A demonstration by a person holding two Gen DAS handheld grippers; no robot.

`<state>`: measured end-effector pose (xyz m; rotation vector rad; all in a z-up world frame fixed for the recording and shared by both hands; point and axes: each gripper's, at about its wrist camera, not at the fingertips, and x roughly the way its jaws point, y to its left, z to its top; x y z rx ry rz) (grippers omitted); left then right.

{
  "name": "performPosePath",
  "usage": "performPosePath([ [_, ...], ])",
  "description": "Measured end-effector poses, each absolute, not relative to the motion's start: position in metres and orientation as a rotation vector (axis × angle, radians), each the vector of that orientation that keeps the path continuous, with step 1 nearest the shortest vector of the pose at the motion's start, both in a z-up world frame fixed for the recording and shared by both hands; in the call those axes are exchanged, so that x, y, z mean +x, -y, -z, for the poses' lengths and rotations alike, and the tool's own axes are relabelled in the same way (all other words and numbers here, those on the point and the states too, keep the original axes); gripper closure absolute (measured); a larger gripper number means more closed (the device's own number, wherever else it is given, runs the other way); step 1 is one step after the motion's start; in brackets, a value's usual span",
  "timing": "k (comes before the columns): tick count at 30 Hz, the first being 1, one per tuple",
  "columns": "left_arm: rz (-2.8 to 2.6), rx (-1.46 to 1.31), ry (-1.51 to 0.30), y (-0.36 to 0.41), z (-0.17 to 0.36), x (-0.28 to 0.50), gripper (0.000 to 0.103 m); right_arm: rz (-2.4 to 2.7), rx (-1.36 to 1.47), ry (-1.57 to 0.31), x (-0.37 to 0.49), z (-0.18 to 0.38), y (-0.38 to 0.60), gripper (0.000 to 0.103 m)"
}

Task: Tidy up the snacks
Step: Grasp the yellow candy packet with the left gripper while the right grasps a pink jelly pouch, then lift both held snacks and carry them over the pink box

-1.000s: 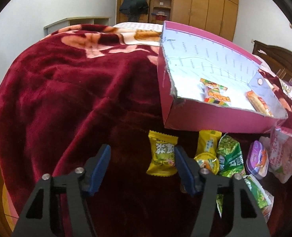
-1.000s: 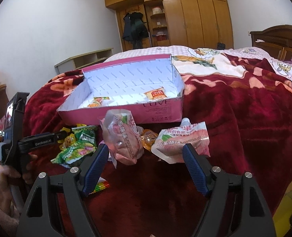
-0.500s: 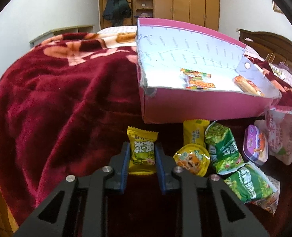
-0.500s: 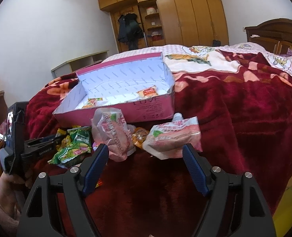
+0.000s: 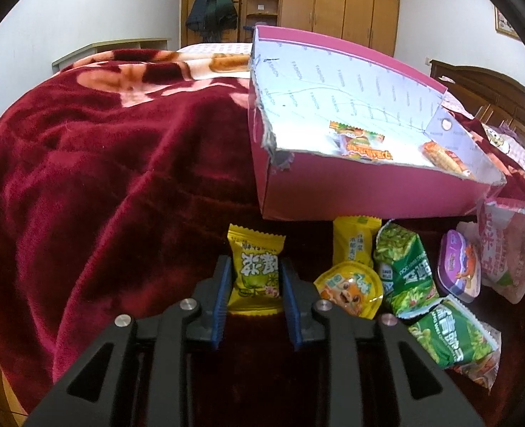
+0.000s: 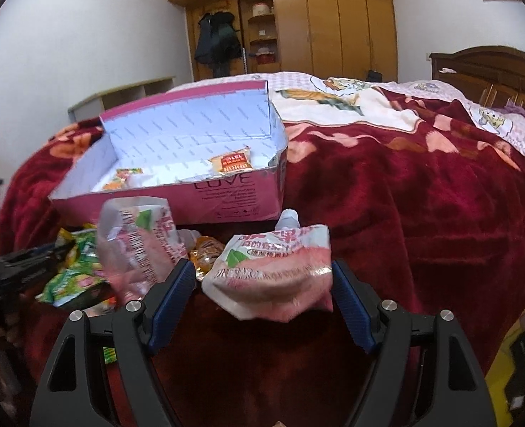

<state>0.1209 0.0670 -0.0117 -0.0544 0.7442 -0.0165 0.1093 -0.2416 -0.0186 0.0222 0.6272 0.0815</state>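
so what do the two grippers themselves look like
Both match: the left gripper and right gripper have matte black angular frames with triangular cut-outs, round silver bolt heads at the joints, and ribbed blue pads lining the inner fingers. No cables or sleeves show.

Yellow snack packet (image 5: 254, 274) upright before open pink box (image 5: 369, 195)

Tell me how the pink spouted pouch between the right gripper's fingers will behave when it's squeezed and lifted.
The pink spouted pouch looks soft and bulging, so it will probably deform and sag under the open right gripper. Its glossy film may slip. The capped spout looks like the only stiff part.
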Motion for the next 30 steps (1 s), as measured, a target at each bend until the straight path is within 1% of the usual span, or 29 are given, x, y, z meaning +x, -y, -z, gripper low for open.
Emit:
performPosePath([
  [6,0.018,-0.057,-0.743,-0.068,0.012,0.122,0.074,-0.051,0.036,-0.644,0.119,0.025,0.244,0.025],
  [7,0.02,-0.059,-0.742,-0.068,0.012,0.122,0.074,-0.04,0.043,-0.645,0.12,0.027,0.246,0.031],
  [8,0.021,-0.061,-0.741,-0.069,0.013,0.122,0.074,-0.042,0.055,-0.644,0.12,0.028,0.248,0.032],
  [22,0.058,-0.179,-0.734,-0.083,0.004,0.113,0.077,-0.053,0.11,-0.596,0.097,0.017,0.253,0.033],
  [30,0.058,-0.188,-0.709,-0.084,-0.011,0.098,0.078,-0.07,0.128,-0.568,0.081,0.009,0.253,0.033],
])
